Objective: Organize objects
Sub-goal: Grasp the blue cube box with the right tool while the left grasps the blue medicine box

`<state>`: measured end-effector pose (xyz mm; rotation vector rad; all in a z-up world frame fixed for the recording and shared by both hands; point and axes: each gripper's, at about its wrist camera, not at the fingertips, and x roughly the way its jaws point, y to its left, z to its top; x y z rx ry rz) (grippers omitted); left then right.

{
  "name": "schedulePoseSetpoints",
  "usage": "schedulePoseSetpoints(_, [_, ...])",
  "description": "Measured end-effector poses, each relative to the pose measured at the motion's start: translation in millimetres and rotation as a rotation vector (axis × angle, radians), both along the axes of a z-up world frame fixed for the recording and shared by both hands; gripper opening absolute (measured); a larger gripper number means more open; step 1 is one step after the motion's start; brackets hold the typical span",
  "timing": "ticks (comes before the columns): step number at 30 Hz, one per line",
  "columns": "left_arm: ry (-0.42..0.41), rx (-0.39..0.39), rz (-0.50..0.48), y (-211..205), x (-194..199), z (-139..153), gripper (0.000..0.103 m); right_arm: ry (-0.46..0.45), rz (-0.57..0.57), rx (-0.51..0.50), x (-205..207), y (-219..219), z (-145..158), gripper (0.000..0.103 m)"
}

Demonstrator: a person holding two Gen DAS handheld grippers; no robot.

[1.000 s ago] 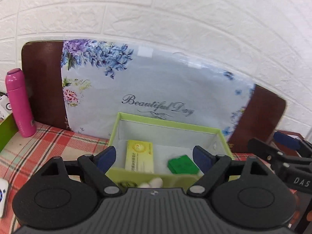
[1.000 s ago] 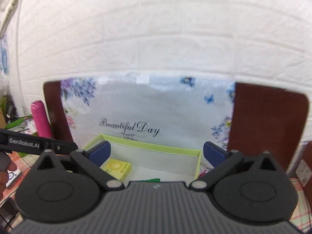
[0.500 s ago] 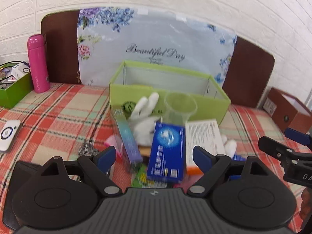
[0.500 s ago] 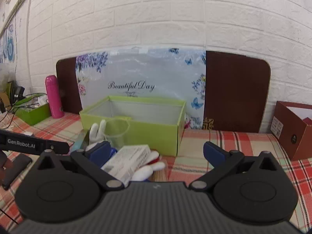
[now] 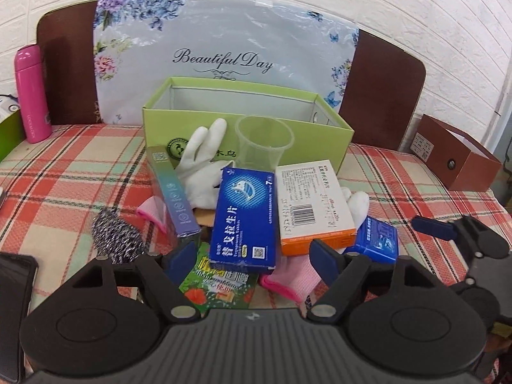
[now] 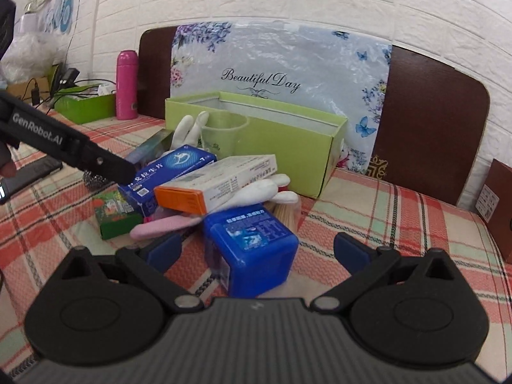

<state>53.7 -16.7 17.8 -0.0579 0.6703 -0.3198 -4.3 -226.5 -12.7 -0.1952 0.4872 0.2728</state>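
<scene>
Both grippers hang over a heap of small things in front of the green box (image 5: 246,134).

Left wrist view: the left gripper (image 5: 252,254) has its jaws apart, just closing a little, around the near end of the dark blue carton (image 5: 244,220), perhaps without touching. Right wrist view: the right gripper (image 6: 256,251) is spread wide around the blue plastic box (image 6: 252,249), not pressing it.

Three medicine cartons (image 5: 244,216), two white gloves (image 5: 200,166) (one cup (image 5: 264,142)).
</scene>
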Motion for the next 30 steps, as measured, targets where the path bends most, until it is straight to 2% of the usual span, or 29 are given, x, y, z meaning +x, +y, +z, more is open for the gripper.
schedulePoseSetpoints(3, [0.001, 0.011, -0.003, -4.8, 11.5, -0.3, 0.077, 0.021, 0.035, -0.002, 14.3, -0.2, -7.9, 0.102])
schedulePoseSetpoints(6, [-0.005, 0.023, -0.005, -10.0, 24.3, -1.3, 0.076, 0.015, 0.044, 0.015, 20.0, -1.0, -10.7, 0.092])
schedulePoseSetpoints(8, [-0.001, 0.039, -0.001, -13.8, 34.3, -4.8, 0.072, 0.026, 0.035, 0.025, 19.1, -1.6, -11.2, 0.070])
schedulePoseSetpoints(10, [0.021, 0.043, 0.014, -14.9, 45.3, -10.4, 0.068, 0.040, 0.008, 0.029, 14.9, -2.4, -10.2, 0.069])
schedulePoseSetpoints(14, [0.063, -0.003, 0.059, -13.2, 64.5, -16.7, 0.066, 0.073, -0.085, 0.032, 0.9, -4.4, -6.4, 0.069])
schedulePoseSetpoints(17, [0.072, 0.024, 0.042, -25.5, 69.2, -22.7, 0.066, 0.118, -0.142, 0.095, -9.7, -7.0, -2.0, 0.069])
schedulePoseSetpoints(19, [0.038, 0.076, 0.031, -34.7, 65.7, -25.2, 0.064, 0.140, -0.154, 0.119, -17.1, -3.9, 0.0, 0.069])
schedulePoseSetpoints(21, [0.049, 0.075, 0.006, -34.5, 61.4, -22.1, 0.058, 0.156, -0.150, 0.120, -22.0, 1.7, 2.4, 0.069])
schedulePoseSetpoints(23, [0.064, 0.064, -0.018, -28.9, 53.0, -16.6, 0.058, 0.170, -0.110, 0.133, -25.3, 6.4, 5.6, 0.069])
schedulePoseSetpoints(25, [0.046, 0.086, -0.037, -24.2, 38.0, -11.9, 0.058, 0.183, -0.077, 0.155, -26.0, 8.6, 8.6, 0.069])
schedulePoseSetpoints(30, [0.057, 0.093, -0.038, -14.5, 19.4, -14.0, 0.062, 0.186, -0.033, 0.107, -23.7, 11.3, 6.5, 0.074])
